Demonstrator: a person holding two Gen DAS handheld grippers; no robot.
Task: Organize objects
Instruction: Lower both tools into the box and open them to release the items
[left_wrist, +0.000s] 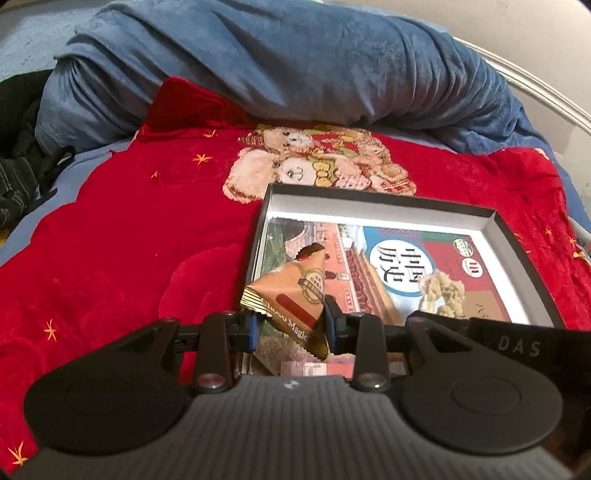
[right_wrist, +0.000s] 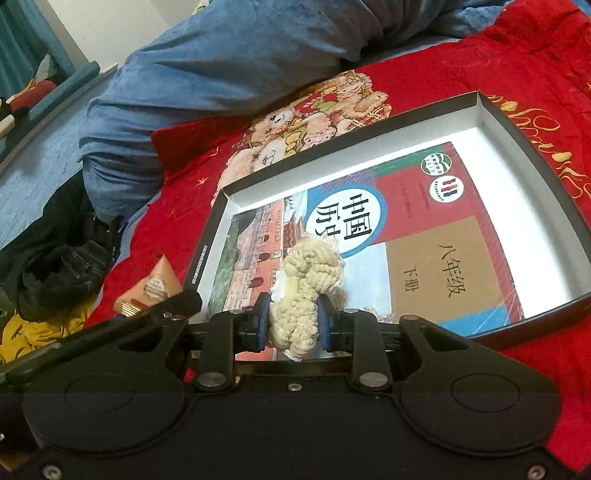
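The left tool (left_wrist: 293, 325) grips a snack packet (left_wrist: 295, 295) over the box's near-left rim (left_wrist: 258, 243). The right tool (right_wrist: 291, 321) clamps a cream knitted bundle (right_wrist: 306, 280) above the book (right_wrist: 424, 229) inside; the near rim is hidden.

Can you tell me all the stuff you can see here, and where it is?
box: one, black outside, white inside, open, on the red blanket
book: one, colourful cover, flat in the box
snack packet: one, orange-brown, in the left gripper
knitted toy: one, cream, in the right gripper
red blanket: one, bear picture
blue quilt: one, bunched behind
dark clothes: pile, far left
left gripper: black, shut
right gripper: black, shut
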